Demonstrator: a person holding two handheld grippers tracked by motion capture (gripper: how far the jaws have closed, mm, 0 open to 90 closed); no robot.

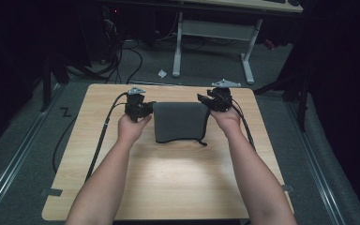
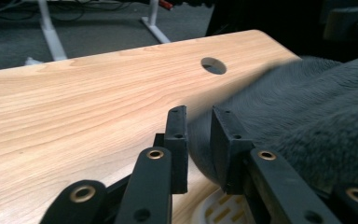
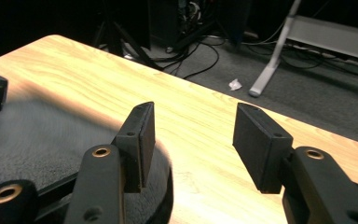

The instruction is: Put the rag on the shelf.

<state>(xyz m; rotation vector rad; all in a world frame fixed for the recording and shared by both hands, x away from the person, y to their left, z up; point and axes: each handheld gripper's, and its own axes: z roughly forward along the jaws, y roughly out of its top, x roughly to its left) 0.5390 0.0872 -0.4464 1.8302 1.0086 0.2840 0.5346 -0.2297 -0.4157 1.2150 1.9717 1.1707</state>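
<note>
Here I stand at my wooden table (image 1: 168,187), with a gripper in each hand. The big thing in the middle is a dark grey cloth (image 1: 179,121). It is folded flat and lies toward the far side of the table, right between my two grippers.

I think the cloth is soft and light. It looks fuzzy, like a fleece blanket. It will bend and flop when I lift it, so it will not keep its shape. It should not slip much, because the fuzz gives my black pads something to bite. It cannot break. The best spots to take hold look like the two far corners or the side edges, one for each hand.

My left gripper (image 2: 200,135) sits at the left edge of the cloth. Its jaws are a little apart. A fold of the fuzzy edge pokes up in the gap, but I cannot tell if the pads squeeze it.

My right gripper (image 3: 193,140) is at the right edge. Its jaws are spread wide. One jaw rests over the cloth and the other hangs over bare wood, so nothing is pinched.

A small round hole (image 2: 213,65) goes through the table top near the far edge.

I see no words, labels or brand names anywhere.
</note>
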